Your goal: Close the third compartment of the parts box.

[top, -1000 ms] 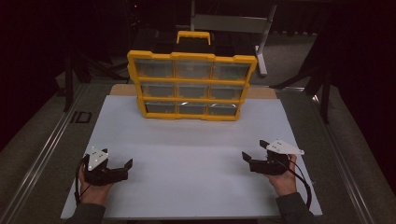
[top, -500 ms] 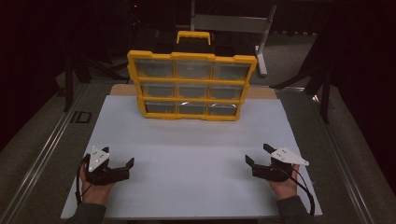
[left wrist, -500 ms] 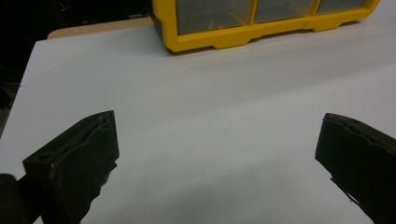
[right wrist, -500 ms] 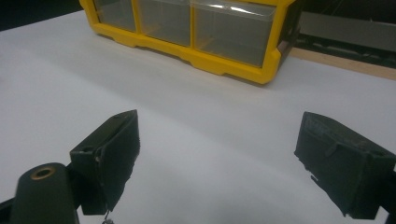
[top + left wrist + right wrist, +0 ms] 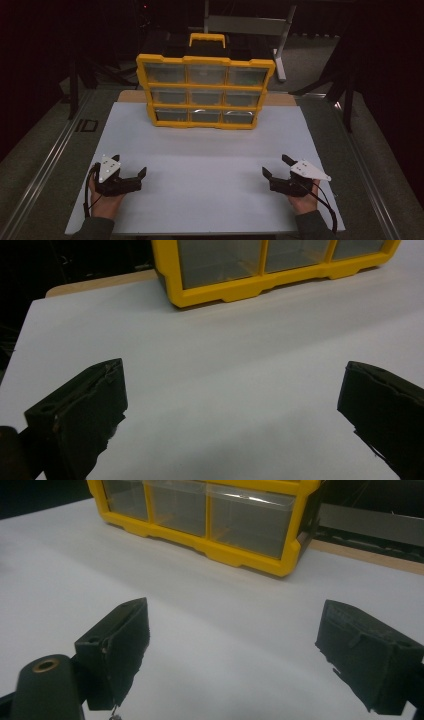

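While both jaws gape empty, the yellow drawer cabinet [image 5: 205, 92] stands well ahead, broadside — between the left hand-held gripper [image 5: 131, 176] and right hand-held gripper [image 5: 276, 168], about equally far from each.

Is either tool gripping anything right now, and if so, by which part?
Nothing is held. The left tool and the right tool are both open over the white sheet, apart from the yellow drawer organizer.

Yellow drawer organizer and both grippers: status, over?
Left gripper open, empty, low over the white board. Right gripper open, empty, likewise. Yellow drawer organizer upright at the far edge, drawers shut, untouched. Nothing between it and the grippers.
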A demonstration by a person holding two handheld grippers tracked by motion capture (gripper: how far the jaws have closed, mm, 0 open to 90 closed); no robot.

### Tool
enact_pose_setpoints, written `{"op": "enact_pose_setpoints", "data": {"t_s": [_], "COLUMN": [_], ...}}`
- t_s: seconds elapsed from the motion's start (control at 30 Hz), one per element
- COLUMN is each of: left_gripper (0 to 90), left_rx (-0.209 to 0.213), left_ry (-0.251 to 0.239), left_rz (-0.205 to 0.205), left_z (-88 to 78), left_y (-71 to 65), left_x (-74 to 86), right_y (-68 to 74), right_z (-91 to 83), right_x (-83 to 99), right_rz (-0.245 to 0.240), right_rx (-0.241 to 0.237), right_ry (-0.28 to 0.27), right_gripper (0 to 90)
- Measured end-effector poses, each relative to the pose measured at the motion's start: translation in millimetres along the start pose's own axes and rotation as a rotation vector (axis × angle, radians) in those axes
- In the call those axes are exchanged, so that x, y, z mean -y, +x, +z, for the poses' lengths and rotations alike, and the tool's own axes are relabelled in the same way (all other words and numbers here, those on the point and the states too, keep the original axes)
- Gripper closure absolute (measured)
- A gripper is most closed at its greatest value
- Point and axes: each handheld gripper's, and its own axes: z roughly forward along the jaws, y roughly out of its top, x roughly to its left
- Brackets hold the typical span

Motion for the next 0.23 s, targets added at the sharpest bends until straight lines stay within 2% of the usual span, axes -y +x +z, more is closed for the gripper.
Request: {"op": "enact_pose_setpoints", "data": {"t_s": [0.23], "left_gripper": [0.1], "left_rx": [-0.006], "left_ry": [0.013], "left_rz": [0.001], "left_z": [2.0], "left_y": [0.3], "left_x": [0.6], "right_y": [-1.1], "right_z": [1.6], "right_x": [1.5], "right_rz": [-0.002], "right_rx": [-0.006], "right_ry": [0.006], "right_gripper": [13.3]}}
